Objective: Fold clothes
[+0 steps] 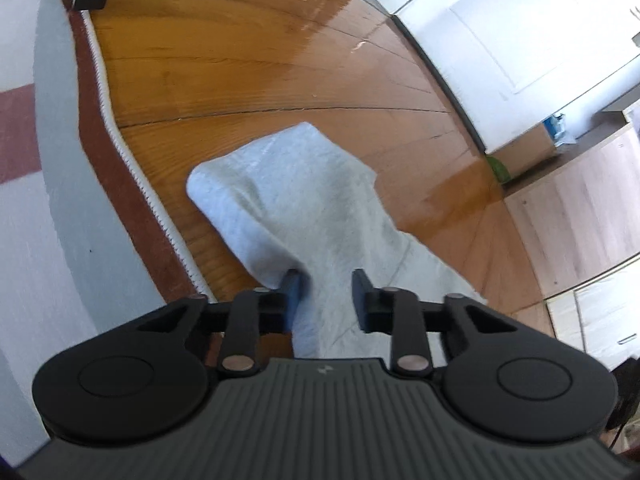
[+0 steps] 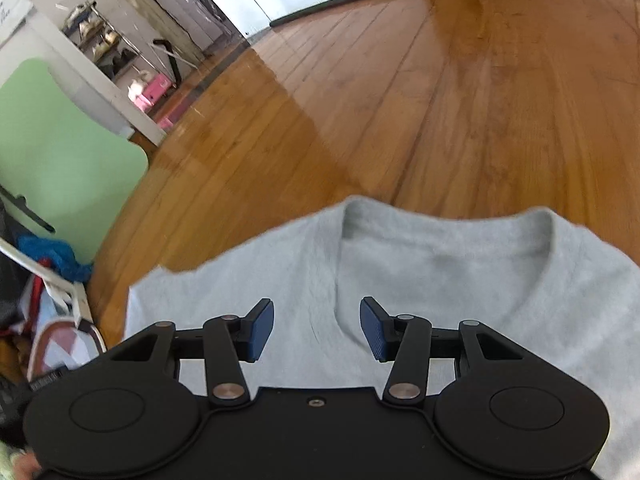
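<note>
- A glossy wooden floor [image 2: 460,92] carries everything; a red-and-white rug [image 1: 60,184] lies along its left edge, and white cabinets [image 1: 492,36] stand at its far edge.
- The left gripper [image 1: 326,294] hangs with its jaws spread; the left blue pad [image 1: 294,292] touches a fold of the sleeve [image 1: 280,196], with nothing pinched.
- That sleeve stretches away across the boards, near the rug's fringe.
- The right gripper [image 2: 317,330] is likewise released, above the light grey T-shirt [image 2: 440,276] just below its neckline [image 2: 448,220].
- The shirt lies flat, collar pointing toward the far floor.
- A green panel [image 2: 60,152] leans at the left.
</note>
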